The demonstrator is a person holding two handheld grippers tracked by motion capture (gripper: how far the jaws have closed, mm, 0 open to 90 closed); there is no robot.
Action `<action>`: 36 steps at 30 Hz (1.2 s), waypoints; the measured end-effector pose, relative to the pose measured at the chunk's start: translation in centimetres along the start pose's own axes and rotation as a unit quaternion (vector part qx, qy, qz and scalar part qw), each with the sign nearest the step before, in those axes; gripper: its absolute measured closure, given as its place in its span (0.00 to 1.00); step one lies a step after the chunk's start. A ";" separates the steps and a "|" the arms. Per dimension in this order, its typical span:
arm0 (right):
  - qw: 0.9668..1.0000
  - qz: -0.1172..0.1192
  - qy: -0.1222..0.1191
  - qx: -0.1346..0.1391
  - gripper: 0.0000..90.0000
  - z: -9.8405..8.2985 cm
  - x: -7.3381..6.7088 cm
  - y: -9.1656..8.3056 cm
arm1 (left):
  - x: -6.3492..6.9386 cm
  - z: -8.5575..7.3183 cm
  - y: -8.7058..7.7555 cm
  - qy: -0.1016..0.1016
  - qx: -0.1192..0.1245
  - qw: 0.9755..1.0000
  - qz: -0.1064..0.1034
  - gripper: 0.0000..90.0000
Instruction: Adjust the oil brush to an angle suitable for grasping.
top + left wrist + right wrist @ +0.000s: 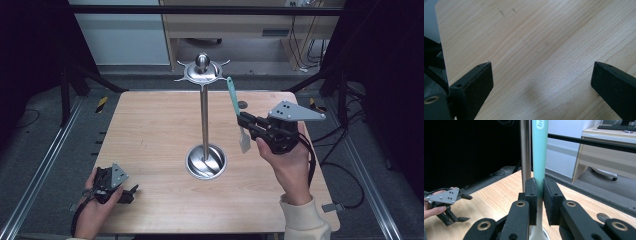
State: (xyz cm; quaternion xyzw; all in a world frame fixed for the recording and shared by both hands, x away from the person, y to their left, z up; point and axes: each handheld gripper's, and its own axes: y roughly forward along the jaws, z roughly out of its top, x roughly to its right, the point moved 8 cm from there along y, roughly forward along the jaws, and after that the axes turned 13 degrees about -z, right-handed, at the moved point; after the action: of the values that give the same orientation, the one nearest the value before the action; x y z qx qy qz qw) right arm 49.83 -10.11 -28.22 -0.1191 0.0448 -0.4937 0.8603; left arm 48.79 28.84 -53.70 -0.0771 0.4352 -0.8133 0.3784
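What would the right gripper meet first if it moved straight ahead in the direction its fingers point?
Probably the steel pole of the stand. The right gripper, shut on the teal-handled spatula, points at it, and the pole stands just behind the spatula, slightly to its left. The gap between them is hard to judge.

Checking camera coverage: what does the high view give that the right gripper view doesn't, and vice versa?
High view alone: the hooked top of the metal stand, its full round base, the spatula's pale blade hanging below the right tool, and the table's outline. Right gripper view alone: the pads pressed on the spatula handle, plus white lettering on it. Both: the stand's pole, the teal handle, and the left tool resting near the table's edge.
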 end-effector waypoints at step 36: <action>0.999 -0.020 -0.024 -0.015 0.45 -0.8 -0.2 2.4 | -0.1 0.0 -0.1 -0.002 0.003 1.000 0.002 0.04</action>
State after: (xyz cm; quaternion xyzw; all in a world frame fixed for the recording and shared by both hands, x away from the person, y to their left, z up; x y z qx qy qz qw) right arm 51.61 -8.93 -29.57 -0.1448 0.0296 -0.5067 0.8494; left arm 48.78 28.91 -53.64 -0.0766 0.4322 -0.8137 0.3810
